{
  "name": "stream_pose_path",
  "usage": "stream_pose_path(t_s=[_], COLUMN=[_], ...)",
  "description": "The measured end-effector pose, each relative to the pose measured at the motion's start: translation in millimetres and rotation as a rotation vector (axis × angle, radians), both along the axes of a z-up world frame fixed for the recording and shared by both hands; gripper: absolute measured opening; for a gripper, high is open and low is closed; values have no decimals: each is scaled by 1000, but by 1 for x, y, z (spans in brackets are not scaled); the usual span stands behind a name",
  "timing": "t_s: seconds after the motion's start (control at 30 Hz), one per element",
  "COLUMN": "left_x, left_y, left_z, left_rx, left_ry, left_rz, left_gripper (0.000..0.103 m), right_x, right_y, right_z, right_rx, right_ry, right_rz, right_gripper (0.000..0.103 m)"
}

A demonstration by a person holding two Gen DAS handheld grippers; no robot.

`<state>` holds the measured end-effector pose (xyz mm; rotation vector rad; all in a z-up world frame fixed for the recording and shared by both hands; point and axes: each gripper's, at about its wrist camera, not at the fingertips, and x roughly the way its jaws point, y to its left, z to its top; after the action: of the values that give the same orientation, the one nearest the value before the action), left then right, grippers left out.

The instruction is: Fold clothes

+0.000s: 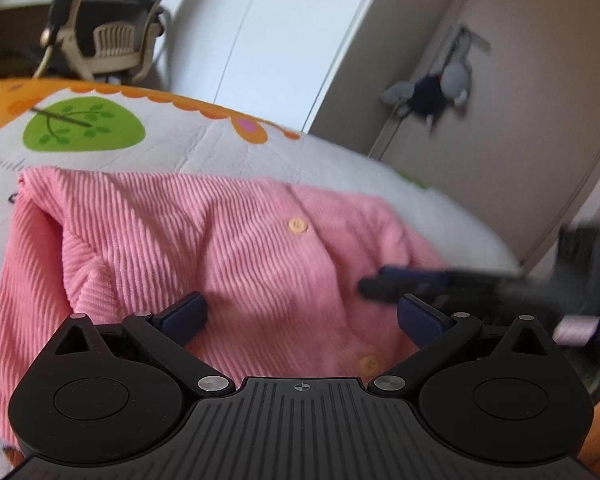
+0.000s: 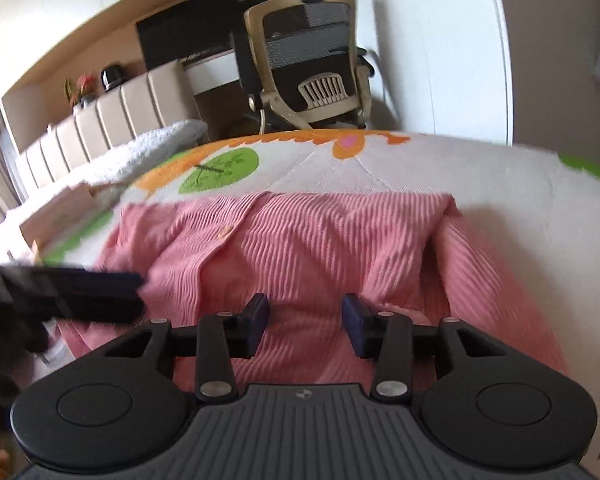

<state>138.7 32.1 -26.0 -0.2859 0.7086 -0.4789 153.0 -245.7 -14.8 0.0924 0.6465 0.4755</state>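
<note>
While the pink ribbed cardigan (image 1: 204,248) lies partly folded on the bed's patterned quilt (image 1: 228,148), the left tongs (image 1: 302,316) gape above it, empty; from the right wrist, the right tongs (image 2: 305,326) stand released over the cardigan (image 2: 320,240).

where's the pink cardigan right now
The pink cardigan lies spread on the patterned bedspread, directly under both open grippers, with the office chair beyond the bed's far edge.

Black ribbed claw (image 1: 302,314) bodies, navy pads (image 2: 356,322), silver screws
</note>
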Motion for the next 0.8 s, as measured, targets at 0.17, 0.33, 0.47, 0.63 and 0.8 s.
stream_pose_path(t_s=[0.17, 0.33, 0.47, 0.63, 0.8], left_x=[11, 46, 69, 66, 54], left_y=[54, 105, 119, 133, 123], left_z=[22, 1, -5, 46, 50], left_rx=[-82, -154, -258, -266, -243], left_ry=[9, 195, 225, -51, -7], left_rz=[179, 335, 348, 492, 360], left_gripper=[103, 103, 103, 103, 103], right_x=[-2, -4, -3, -6, -6], right_y=[-3, -2, 0, 0, -1], right_z=[-2, -2, -1, -1, -1], right_rx=[10, 18, 15, 11, 17], right_ry=[-5, -9, -10, -13, -13], right_rz=[17, 19, 25, 25, 28], right_gripper=[52, 53, 56, 56, 58])
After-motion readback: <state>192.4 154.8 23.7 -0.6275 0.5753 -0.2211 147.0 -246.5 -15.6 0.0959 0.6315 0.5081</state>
